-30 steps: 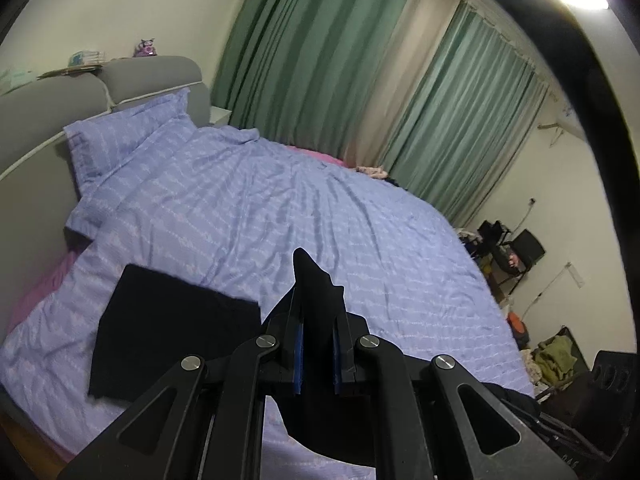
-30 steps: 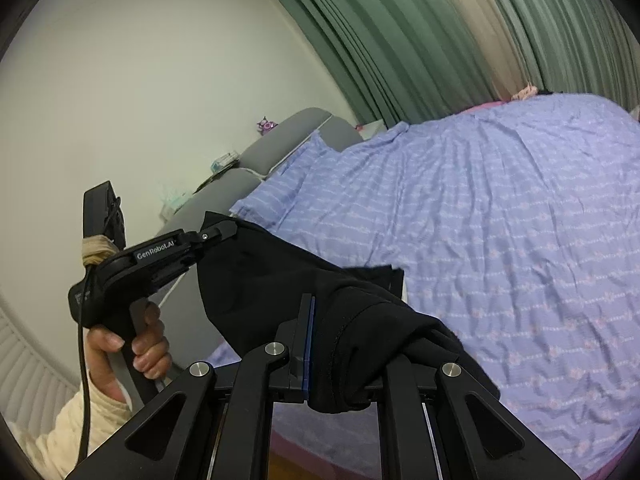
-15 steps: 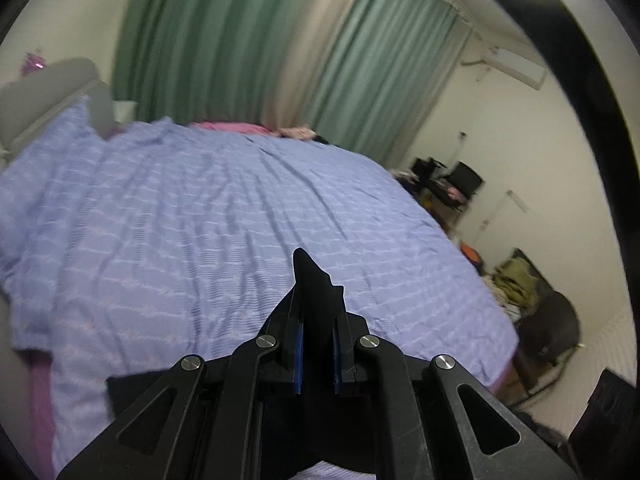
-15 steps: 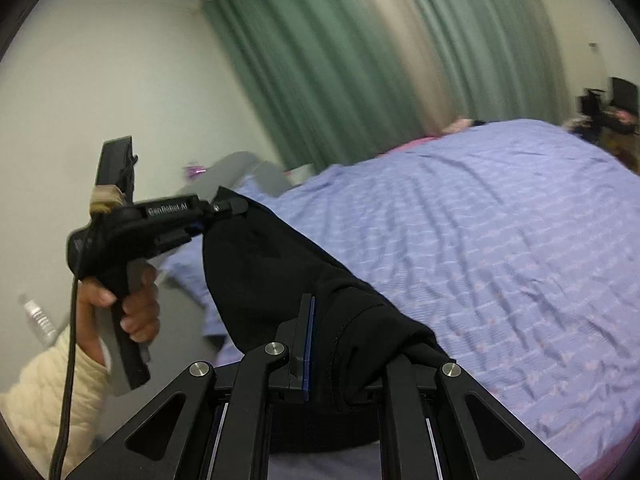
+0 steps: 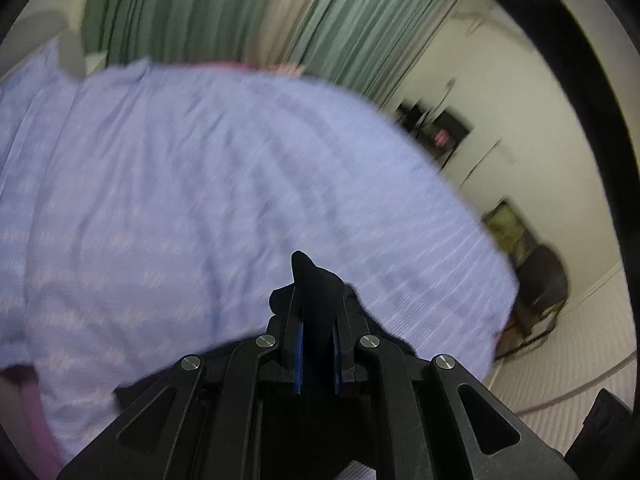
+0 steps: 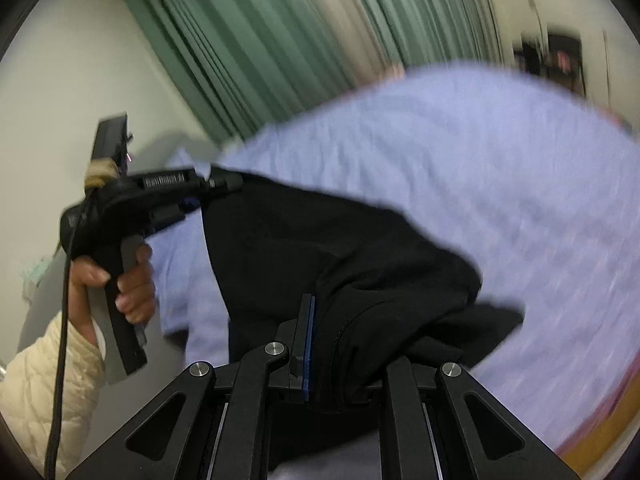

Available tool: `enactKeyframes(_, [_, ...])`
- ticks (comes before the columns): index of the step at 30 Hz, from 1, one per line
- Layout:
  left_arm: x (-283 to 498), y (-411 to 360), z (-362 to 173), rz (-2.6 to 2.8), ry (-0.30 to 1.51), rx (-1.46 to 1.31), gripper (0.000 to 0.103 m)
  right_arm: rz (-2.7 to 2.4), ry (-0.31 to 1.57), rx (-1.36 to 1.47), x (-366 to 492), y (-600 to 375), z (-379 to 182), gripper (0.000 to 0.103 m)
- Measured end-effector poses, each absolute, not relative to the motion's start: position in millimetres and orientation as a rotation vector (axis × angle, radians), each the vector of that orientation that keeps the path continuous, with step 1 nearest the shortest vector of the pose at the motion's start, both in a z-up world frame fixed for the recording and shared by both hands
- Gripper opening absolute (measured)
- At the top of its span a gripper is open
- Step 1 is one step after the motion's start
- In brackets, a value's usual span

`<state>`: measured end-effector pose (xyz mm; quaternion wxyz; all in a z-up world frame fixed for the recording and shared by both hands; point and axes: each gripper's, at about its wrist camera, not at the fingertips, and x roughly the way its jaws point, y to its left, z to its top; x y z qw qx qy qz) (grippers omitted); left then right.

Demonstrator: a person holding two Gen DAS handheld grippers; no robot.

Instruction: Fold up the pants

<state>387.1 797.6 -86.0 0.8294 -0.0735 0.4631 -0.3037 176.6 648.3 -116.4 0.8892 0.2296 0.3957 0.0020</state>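
Green curtains (image 5: pixel 224 12) behind lilac bed (image 5: pixel 200 184), both views blurred. Only the right view shows the left gripper (image 6: pixel 224 184) whole, hand (image 6: pixel 120 280) on its grip. Black pants (image 6: pixel 340 256) hang above bed, stretched between left gripper and right gripper (image 6: pixel 340 344), each clamped on cloth.

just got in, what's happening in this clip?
A person holds black pants up over a bed, one handheld gripper in each hand. The left gripper pinches one edge, the right gripper is shut on another bunched part, and the cloth hangs between them. Both views are motion-blurred. The pants are not laid down or folded yet.
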Motion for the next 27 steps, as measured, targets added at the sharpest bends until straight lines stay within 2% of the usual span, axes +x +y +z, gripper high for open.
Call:
enactKeyframes(3, [391.5,825.2,-140.6,-0.559,1.103,-0.157,0.012,0.037,0.984,0.564,185.8,672.1,-172.2,0.011])
enactKeyframes(5, [391.6,837.3,-155.8,-0.534,1.12,-0.166,0.012,0.056,1.045,0.575,189.6,691.4,-195.3,0.011])
enactKeyframes(19, [411.1,883.1,-215.9,-0.387,1.23,-0.139,0.013,0.116,1.232,0.722,196.2,736.2,-258.9,0.012])
enactKeyframes(21, [412.1,886.6,-222.1,-0.349,1.242,-0.133,0.018,0.101,1.273,0.76,194.4,735.0,-270.0,0.013])
enactKeyframes(22, [412.6,887.5,-224.2,-0.319,1.243,-0.124,0.022,0.093,1.302,0.777,192.1,734.9,-275.6,0.017])
enactKeyframes(24, [413.3,891.8,-223.6,-0.244,1.22,-0.094,0.037,0.077,1.353,0.78,187.5,735.2,-281.9,0.028])
enactKeyframes(25, [411.2,893.3,-217.8,-0.211,1.192,-0.063,0.038,0.069,1.369,0.768,187.2,735.2,-282.9,0.035])
enactKeyframes(27, [402.3,893.9,-203.5,-0.16,1.132,0.005,0.039,0.062,1.398,0.746,183.4,731.7,-281.3,0.036])
